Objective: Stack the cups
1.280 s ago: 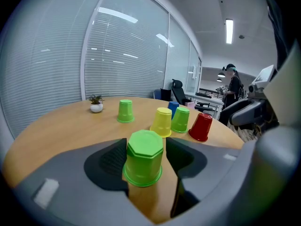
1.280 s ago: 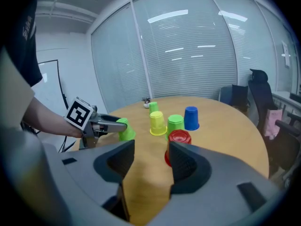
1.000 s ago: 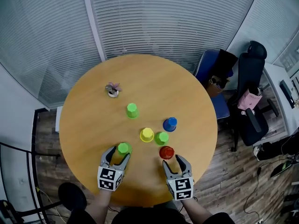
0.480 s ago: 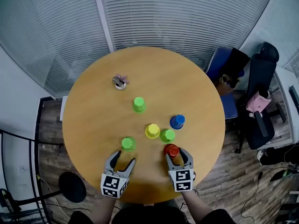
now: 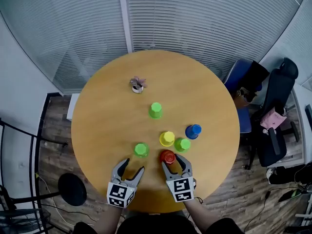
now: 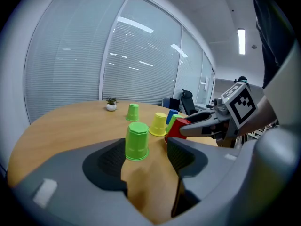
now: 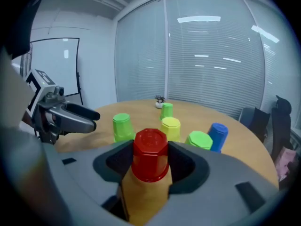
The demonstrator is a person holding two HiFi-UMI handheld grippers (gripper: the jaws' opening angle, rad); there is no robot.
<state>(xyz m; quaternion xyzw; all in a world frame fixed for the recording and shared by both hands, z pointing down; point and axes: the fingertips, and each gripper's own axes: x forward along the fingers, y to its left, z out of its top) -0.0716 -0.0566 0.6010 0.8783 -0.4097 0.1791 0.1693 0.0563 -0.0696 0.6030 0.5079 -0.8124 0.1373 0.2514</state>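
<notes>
1. The right gripper [image 5: 173, 162] reached in from the near edge of the round table [image 5: 105, 126], pointing away from the person and tilted downward. Its marker cube [image 5: 181, 190] faced up, and the forearm [image 5: 201, 214] behind it entered from the bottom of the head view.
2. Its jaws had just been opening and stood wide, with the red cup [image 5: 167, 156] between them. The cup stood mouth-down on the wood, just on the near side of the yellow cup [image 5: 166, 138]. The pads flanked it closely; whether they touched it could not be told.
3. The left gripper [image 5: 130, 167] sat to the near left of the yellow cup, likewise tilted down, with its jaws spread wide.
4. A green cup [image 5: 141, 149] stood just past its fingertips, near the yellow cup on that cup's left, touching neither jaw.
5. A second green cup [image 5: 183, 144] sat just right of the yellow cup, with a blue cup [image 5: 193, 131] further right. A third green cup [image 5: 155, 110] stood apart on the yellow cup's far side, and a small potted plant [image 5: 138, 85] stood further off still.
</notes>
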